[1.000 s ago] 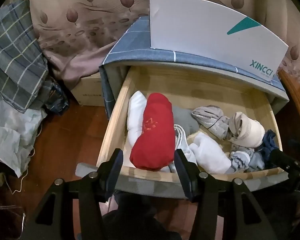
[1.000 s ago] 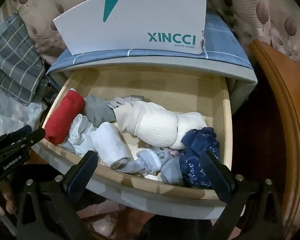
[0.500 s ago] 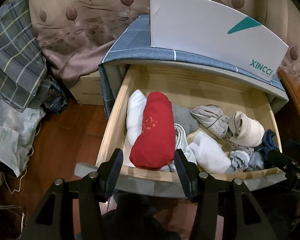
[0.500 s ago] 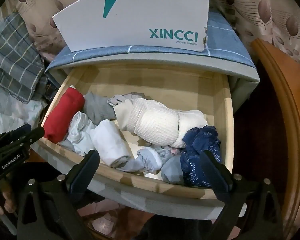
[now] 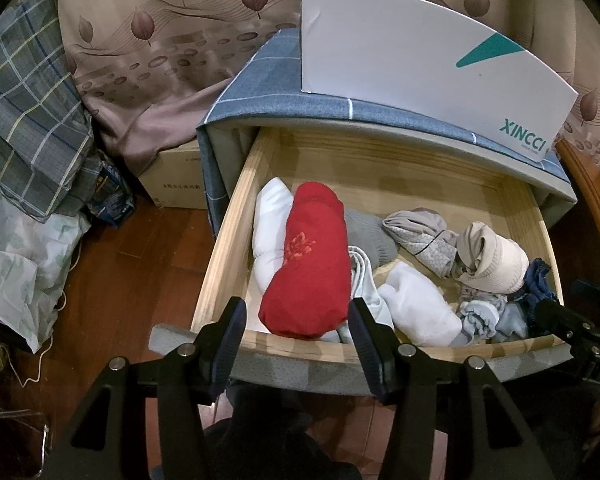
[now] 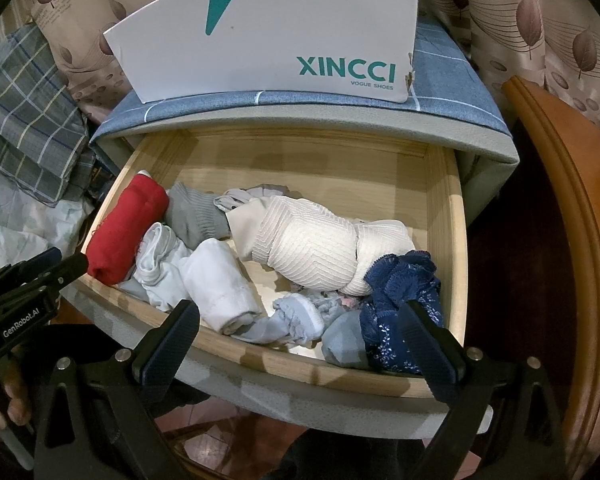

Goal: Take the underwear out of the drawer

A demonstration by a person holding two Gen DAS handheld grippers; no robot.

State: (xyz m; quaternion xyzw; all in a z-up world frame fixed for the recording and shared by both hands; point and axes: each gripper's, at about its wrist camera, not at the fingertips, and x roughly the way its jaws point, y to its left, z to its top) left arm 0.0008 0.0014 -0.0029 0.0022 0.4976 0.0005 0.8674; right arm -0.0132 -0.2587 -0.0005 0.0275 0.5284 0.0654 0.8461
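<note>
The wooden drawer is pulled out, with several rolled garments lying in it. A red roll lies at the left beside a white roll. A cream ribbed piece and navy lace underwear lie at the right. My left gripper hovers open above the front rim, framing the near end of the red roll. My right gripper is wide open over the front rim, its right finger in front of the navy lace. Neither holds anything.
A white shoe box stands on the blue checked cabinet top. A cardboard box and piled plaid cloth sit on the floor at the left. A curved wooden furniture edge rises at the right.
</note>
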